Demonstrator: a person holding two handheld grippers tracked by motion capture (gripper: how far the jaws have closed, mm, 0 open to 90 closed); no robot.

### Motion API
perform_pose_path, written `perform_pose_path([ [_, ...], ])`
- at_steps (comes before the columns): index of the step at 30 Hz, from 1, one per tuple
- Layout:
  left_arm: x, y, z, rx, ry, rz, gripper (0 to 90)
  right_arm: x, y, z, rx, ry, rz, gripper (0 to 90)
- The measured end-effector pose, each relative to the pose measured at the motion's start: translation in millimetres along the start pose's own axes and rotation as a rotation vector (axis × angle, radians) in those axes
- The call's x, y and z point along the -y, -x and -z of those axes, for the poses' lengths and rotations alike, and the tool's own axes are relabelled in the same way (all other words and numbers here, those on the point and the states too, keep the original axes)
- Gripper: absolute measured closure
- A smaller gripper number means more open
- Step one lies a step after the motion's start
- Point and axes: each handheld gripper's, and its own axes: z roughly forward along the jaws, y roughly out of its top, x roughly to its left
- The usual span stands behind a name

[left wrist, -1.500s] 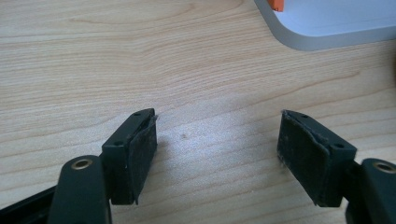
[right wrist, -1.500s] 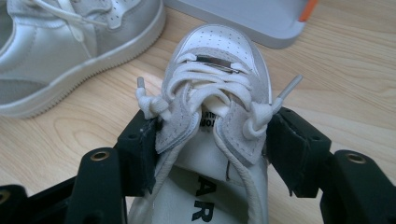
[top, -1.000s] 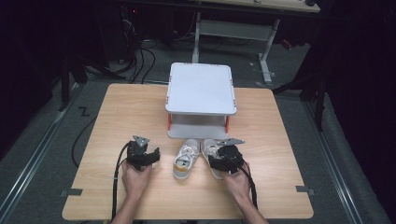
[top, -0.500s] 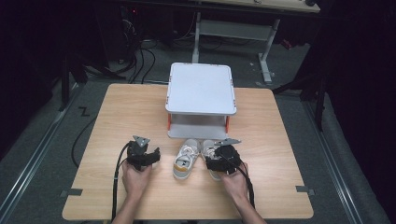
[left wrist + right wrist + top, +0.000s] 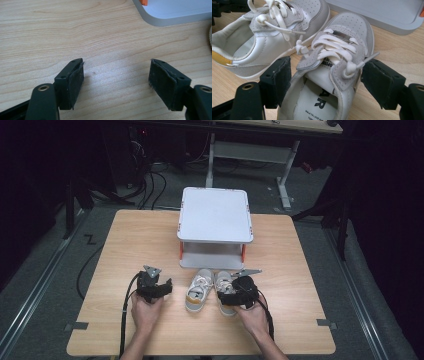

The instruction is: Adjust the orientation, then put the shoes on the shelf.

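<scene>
Right shoe: small, silver-white, white laces, grey suede trim, toe toward the shelf, beside its mate on the table. Right gripper straddles its collar, jaws apart. Left gripper gapes over bare wood.

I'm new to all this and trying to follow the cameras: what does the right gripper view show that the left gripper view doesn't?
Right gripper view: two small white shoes, the nearer shoe between the open jaws of the right gripper, the other shoe beside it. Left gripper view: the left gripper open over bare wooden table. Both: the table and an edge of the grey stand.
</scene>
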Motion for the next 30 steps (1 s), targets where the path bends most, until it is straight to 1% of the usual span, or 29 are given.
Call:
perform_pose_path([
  [3,0.0,0.1,0.0,0.001,-0.001,0.000,28.5,1.2,2.9,0.8,-0.017,0.015,-0.006,23.9],
  [5,0.0,0.0,0.0,0.002,0.001,-0.003,28.5,3.8,6.8,5.6,-0.045,0.043,-0.023,24.3],
  [6,0.0,0.0,0.0,0.002,0.000,-0.003,28.5,4.9,8.5,7.4,-0.050,0.062,-0.019,24.3],
  [8,-0.1,0.0,0.0,0.002,0.001,-0.003,28.5,8.6,12.2,13.9,-0.047,0.095,-0.019,24.3],
  [11,0.0,0.0,0.0,0.002,0.000,-0.003,28.5,14.5,19.3,19.4,-0.045,0.127,-0.021,24.5],
  [14,-0.1,0.0,-0.1,0.002,0.001,-0.002,28.4,20.6,26.2,24.3,-0.048,0.161,-0.034,25.8],
  [15,-0.1,-0.1,-0.1,0.002,0.001,-0.003,28.4,25.0,31.2,27.4,-0.044,0.187,-0.038,27.0],
  [17,-0.1,0.1,0.0,0.002,-0.001,0.000,28.4,26.3,32.7,28.3,-0.046,0.192,-0.045,27.8],
  [18,-0.1,0.0,-0.1,0.002,0.000,0.000,28.4,28.7,35.2,29.7,-0.042,0.207,-0.048,29.0],
  [23,-0.1,0.6,-0.2,0.005,0.000,0.000,27.8,40.3,48.0,33.4,0.004,0.245,-0.058,32.6],
  [25,0.0,1.4,0.0,0.011,-0.001,-0.001,27.8,47.2,54.9,33.2,0.036,0.253,-0.057,34.0],
  [27,0.3,1.3,0.2,0.025,-0.002,-0.013,26.3,53.3,61.3,30.3,0.075,0.240,-0.051,34.5],
  [28,0.3,0.8,1.5,0.032,-0.011,-0.026,26.3,55.4,63.6,28.7,0.091,0.231,-0.048,34.8],
  [29,0.1,0.6,2.4,0.036,-0.016,-0.030,26.8,59.0,67.0,26.0,0.110,0.219,-0.052,35.0],
  [30,-0.3,0.4,3.6,0.043,-0.027,-0.036,27.8,61.0,69.1,24.2,0.120,0.215,-0.050,35.2],
])
